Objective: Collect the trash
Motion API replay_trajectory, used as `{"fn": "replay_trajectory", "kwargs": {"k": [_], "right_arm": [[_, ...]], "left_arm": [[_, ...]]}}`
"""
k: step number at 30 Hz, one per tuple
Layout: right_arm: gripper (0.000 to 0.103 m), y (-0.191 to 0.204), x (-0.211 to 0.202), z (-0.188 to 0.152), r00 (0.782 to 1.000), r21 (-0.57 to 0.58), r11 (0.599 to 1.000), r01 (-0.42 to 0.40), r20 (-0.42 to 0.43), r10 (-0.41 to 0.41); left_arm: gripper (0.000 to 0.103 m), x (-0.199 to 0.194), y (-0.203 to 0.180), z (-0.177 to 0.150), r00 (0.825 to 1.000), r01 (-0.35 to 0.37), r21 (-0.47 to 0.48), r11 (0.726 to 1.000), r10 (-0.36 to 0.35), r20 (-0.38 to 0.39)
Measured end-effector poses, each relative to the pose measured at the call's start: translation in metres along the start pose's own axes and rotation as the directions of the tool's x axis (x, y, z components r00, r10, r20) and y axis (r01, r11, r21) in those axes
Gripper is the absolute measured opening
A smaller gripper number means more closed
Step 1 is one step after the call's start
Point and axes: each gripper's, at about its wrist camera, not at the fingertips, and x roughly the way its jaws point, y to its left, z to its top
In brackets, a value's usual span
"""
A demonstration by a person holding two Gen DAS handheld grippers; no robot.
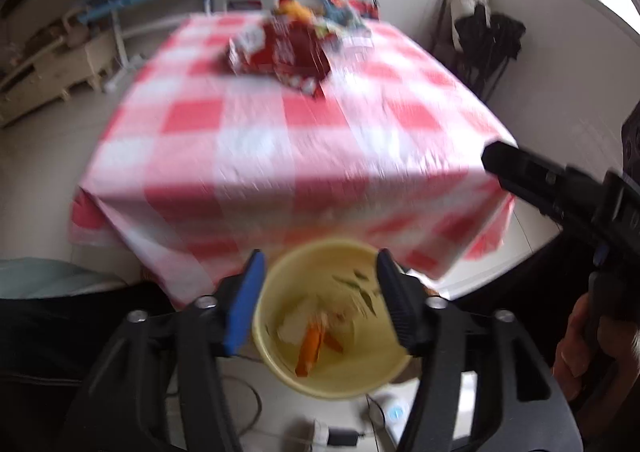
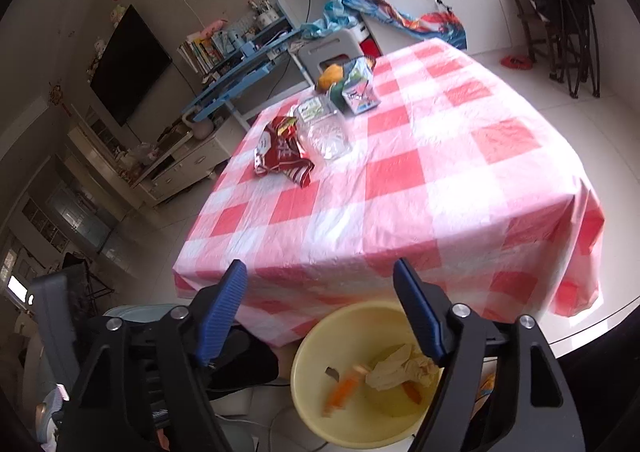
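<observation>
Yellow plastic makes the round bin that sits low in the right wrist picture, on the floor just by the near edge of the desk. Bits of trash lie in the bin: a crumpled tan paper and some orange scraps. In the left wrist picture the same bin shows at the bottom middle, between the fingers of the left gripper, which hangs over it. That gripper is open and has nothing in it. The right gripper is open too, wide, and holds nothing; the bin's rim is at the lower right between its fingers. So the drop into the bin looks done, and the step in hand is to go back for more trash. More trash is on the far part of the desk, in the upper middle of the right wrist picture: a red snack bag, a clear plastic tray, a small carton and something orange beside it. The red bag is the closest to us. The next move should be to reach up and over the pink checked cloth to that bag, with the fingers open. The bag is thin and crinkly, so a pinch on a raised fold may work best.
</observation>
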Motion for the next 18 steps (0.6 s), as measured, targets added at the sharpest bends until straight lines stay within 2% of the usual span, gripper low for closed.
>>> {"fn": "replay_trajectory", "kwargs": {"k": [3, 7, 12, 18], "right_arm": [[0.075, 0.003, 0.0, 0.001, 1.0, -0.022, 1.0, 0.017, 0.011, -0.017], [0.078, 0.01, 0.004, 0.002, 0.999, -0.064, 0.997, 0.034, 0.017, -0.033], [0.079, 0.016, 0.003, 0.0, 0.999, -0.101, 0.994, 0.045, 0.026, -0.042], [0.079, 0.02, 0.001, 0.0, 0.998, -0.123, 0.991, 0.055, 0.045, -0.05]], "left_arm": [[0.069, -0.014, 0.01, 0.007, 0.993, -0.063, -0.026, 0.998, 0.065, 0.099], [0.076, -0.028, 0.026, 0.018, 0.971, -0.127, -0.105, 0.986, 0.145, 0.188], [0.079, -0.039, 0.04, 0.022, 0.947, -0.156, -0.186, 0.97, 0.2, 0.25], [0.08, -0.045, 0.043, 0.021, 0.931, -0.168, -0.215, 0.962, 0.227, 0.285]]}}
